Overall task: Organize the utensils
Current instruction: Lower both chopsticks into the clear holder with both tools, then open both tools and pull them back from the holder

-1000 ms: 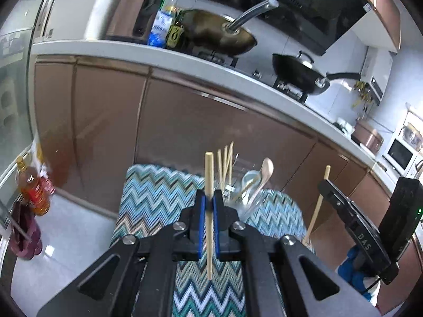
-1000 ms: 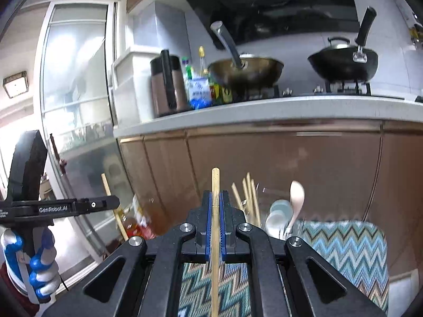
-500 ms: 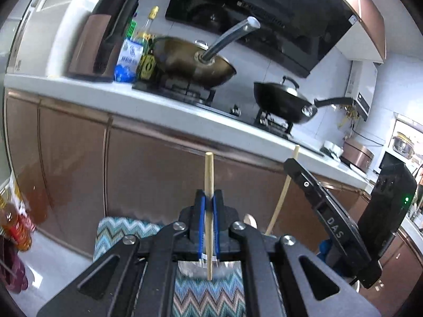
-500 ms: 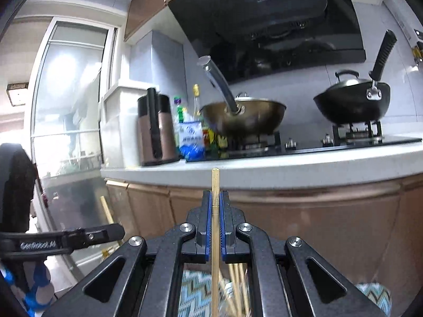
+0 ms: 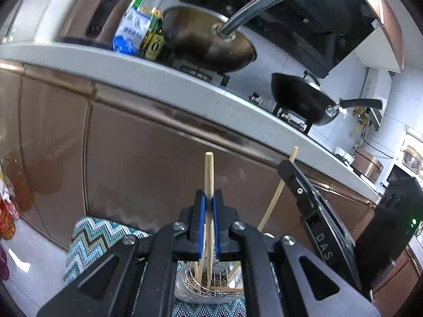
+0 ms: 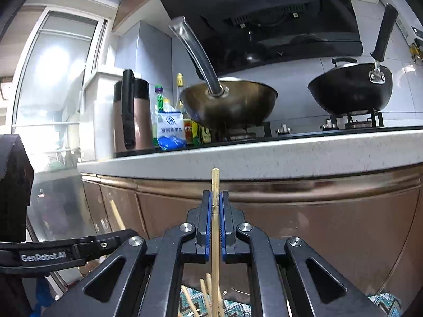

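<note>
1. The left gripper (image 5: 208, 224) is clenched on a chopstick (image 5: 209, 174), held upright over the basket (image 5: 211, 288) at 6 o'clock.
2. The right gripper (image 6: 215, 227) pinches another chopstick (image 6: 215, 185), also upright.
3. Chopsticks look light, stiff and slick; a mid-shaft grip resists twisting.
4. Half a second ago the basket was hidden in the left view; now it shows, holding other sticks.

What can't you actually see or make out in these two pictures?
- Left view: the metal basket is mostly hidden behind the left gripper.
- Right view: the chopstick tip drops below the frame edge.
- Right view: the packet print is too small to read.
</note>
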A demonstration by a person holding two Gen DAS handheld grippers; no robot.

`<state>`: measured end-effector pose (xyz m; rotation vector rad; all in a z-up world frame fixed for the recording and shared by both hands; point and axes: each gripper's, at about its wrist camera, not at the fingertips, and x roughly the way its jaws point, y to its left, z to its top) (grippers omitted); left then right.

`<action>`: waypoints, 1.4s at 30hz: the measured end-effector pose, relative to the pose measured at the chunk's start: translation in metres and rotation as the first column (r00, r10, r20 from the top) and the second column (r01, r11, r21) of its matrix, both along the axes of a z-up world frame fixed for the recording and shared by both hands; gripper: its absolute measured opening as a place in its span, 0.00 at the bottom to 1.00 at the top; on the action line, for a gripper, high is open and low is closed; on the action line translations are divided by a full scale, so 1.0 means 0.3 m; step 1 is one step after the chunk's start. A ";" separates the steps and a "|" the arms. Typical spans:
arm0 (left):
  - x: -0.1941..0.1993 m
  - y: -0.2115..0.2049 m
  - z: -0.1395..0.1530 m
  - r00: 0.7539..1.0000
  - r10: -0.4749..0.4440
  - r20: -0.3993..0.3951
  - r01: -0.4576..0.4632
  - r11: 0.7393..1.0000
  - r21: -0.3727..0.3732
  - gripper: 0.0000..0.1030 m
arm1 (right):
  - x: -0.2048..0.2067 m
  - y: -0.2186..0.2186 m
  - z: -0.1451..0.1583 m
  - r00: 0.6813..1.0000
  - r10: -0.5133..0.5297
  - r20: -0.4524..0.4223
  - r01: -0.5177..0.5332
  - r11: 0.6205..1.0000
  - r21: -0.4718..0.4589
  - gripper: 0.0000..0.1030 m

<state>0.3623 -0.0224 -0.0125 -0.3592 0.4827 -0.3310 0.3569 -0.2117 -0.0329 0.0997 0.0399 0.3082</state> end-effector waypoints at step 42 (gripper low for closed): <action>-0.617 0.062 0.062 0.971 0.191 0.145 -0.226 0.932 0.284 0.46 | -0.622 -0.072 -0.020 0.913 -0.388 -0.128 0.367 0.916 -0.162 0.73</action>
